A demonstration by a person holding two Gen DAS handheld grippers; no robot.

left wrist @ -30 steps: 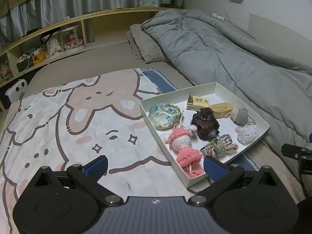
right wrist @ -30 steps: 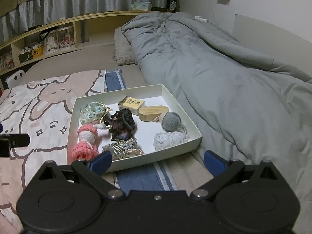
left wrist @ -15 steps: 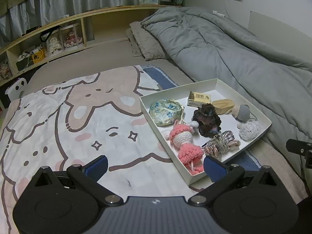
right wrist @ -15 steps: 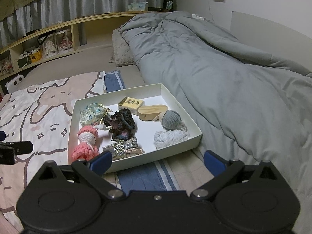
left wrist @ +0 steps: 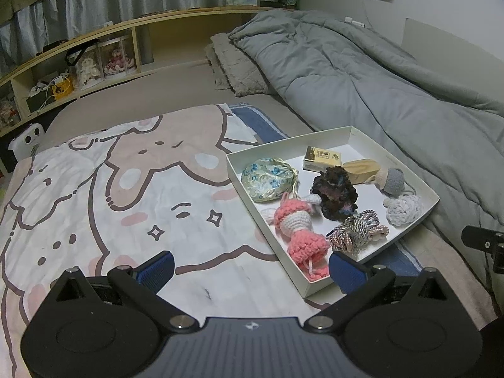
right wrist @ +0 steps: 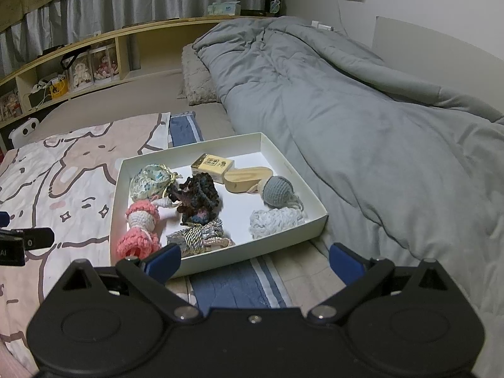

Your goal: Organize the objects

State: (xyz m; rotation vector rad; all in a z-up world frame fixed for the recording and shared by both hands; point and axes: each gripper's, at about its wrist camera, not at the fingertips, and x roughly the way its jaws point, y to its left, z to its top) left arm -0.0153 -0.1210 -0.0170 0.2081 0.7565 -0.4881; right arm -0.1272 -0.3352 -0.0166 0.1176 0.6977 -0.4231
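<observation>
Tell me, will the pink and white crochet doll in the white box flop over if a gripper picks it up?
Probably yes. The pink and white crochet doll looks like soft yarn, so it should bend and dangle rather than stay stiff. It likely weighs little and would squash between the fingers. Its knobbly yarn should not slip much, though a loose strand near the skirt might snag.

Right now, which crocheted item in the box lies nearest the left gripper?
The pink crochet doll, along the white box's near-left wall; the grey ones sit further right.
</observation>
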